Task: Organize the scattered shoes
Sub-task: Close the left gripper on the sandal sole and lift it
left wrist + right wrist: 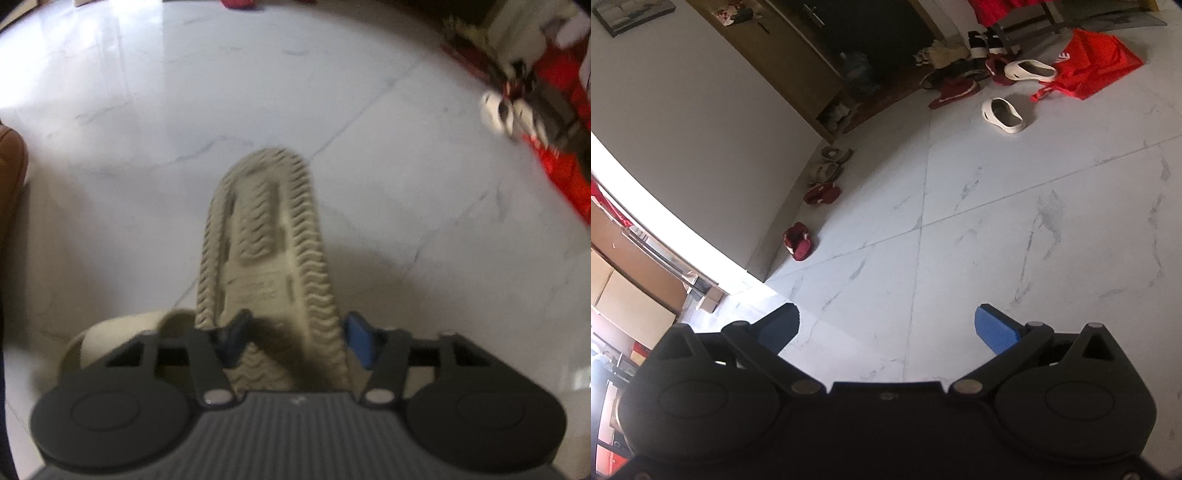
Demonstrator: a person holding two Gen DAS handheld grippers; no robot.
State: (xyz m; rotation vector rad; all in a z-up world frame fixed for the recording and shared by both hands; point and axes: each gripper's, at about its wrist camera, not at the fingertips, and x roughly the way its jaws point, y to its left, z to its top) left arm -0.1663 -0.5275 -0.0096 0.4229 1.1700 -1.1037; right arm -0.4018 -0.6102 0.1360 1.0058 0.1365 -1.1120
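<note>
White marble-tiled floor, left tongs pinching a beige slipper at its heel, ridged sole up, toe pointing away, lifted above the floor, right tongs spread wide over bare tile, white clogs and red slippers scattered far ahead by the wall.

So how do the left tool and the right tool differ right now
The left tool is shut on a beige slipper, whose ridged sole faces the camera; the right tool is open and holds nothing. The left tool's view is blurred, while the right tool's view is sharp, taking in white slippers across the floor. Both have blue pads and hang over the same marble tiles.
</note>
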